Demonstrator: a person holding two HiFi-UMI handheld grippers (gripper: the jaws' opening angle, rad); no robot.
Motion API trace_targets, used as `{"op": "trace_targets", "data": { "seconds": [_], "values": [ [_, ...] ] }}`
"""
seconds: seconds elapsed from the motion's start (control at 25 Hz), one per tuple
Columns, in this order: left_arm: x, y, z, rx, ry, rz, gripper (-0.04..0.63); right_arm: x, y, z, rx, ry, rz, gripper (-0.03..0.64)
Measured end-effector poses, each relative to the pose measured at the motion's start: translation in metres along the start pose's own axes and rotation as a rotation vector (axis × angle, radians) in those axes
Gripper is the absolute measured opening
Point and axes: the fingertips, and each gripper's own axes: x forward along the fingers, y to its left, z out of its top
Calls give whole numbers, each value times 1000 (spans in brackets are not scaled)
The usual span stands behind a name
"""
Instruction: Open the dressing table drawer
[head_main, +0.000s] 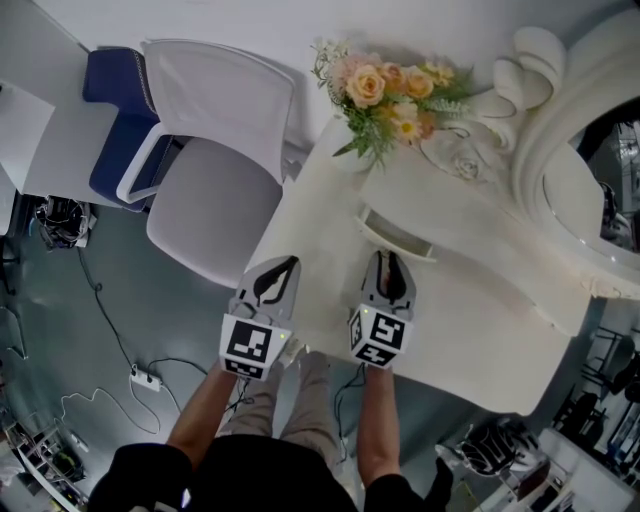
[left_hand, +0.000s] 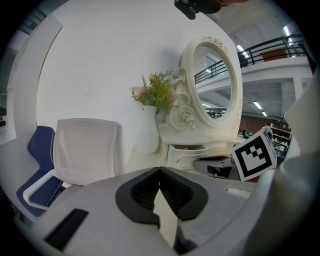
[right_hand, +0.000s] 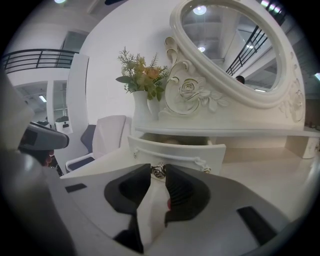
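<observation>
Right gripper fingers pinched tight on the drawer knob, drawer already partway out

Left gripper is squeezed closed on nothing, sitting just beside the right one over the near edge of the desk. The drawer sticks out a bit from under the mirror. The flower vase is further back, and a white chair is off to the left.
</observation>
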Motion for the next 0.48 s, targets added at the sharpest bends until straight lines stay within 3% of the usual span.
{"op": "trace_targets", "data": {
  "seconds": [0.48],
  "values": [
    [-11,1,-4,6,-2,-6,3,-11,6,-6,-5,3,-15,94]
  ]
}}
